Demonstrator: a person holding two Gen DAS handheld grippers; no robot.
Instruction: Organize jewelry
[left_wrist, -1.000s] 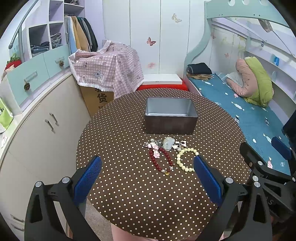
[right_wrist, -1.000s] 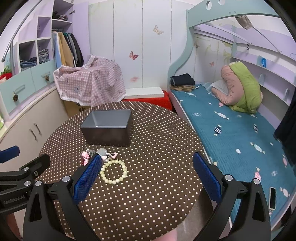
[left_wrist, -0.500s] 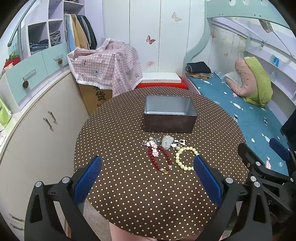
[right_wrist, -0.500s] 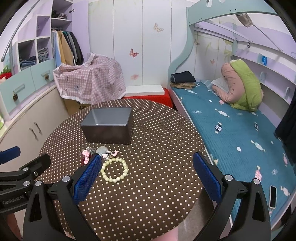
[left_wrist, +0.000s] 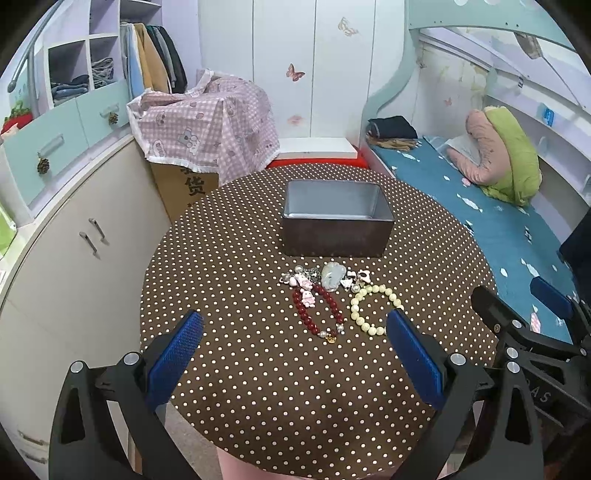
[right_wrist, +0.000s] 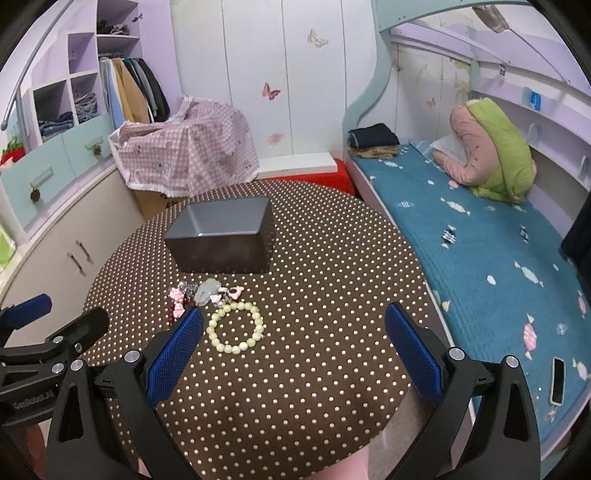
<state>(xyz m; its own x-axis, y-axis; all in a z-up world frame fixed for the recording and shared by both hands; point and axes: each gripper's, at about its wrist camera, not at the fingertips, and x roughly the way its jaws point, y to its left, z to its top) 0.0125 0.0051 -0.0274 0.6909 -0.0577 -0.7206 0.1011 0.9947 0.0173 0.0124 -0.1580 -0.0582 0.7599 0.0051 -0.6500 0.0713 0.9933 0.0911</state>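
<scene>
A: Left wrist view. How is the left claw (left_wrist: 291, 338) standing?

B: Its jaws are standing wide apart and gripping nothing, hovering over the near part of the round dotted table (left_wrist: 229, 236). The jewelry is lying between the claw and the metal tin (left_wrist: 334, 229): a red bead bracelet (left_wrist: 317, 310), a cream bead bracelet (left_wrist: 371, 308) just beside it on the right, and a cluster of small charms (left_wrist: 325, 278) touching the far ends of both.

A: Open room?

B: Bare cloth is lying to the left of the red bracelet, out to the table edge. The cream bracelet is sitting just beside the claw's right-side finger (left_wrist: 413, 356). The right claw (left_wrist: 517, 310) is showing at the frame's right margin, over the table edge.

A: Right wrist view?

B: The right claw (right_wrist: 293, 338) is also standing wide, holding nothing. The cream bead bracelet (right_wrist: 236, 328) is lying just beside its left-side finger (right_wrist: 173, 360), which is covering most of the red bracelet. The tin (right_wrist: 221, 236) is sitting beyond the charms (right_wrist: 207, 291), apart from them. Bare cloth is extending rightward to the table edge (right_wrist: 421, 295), with the bed (right_wrist: 480, 258) beyond.
</scene>
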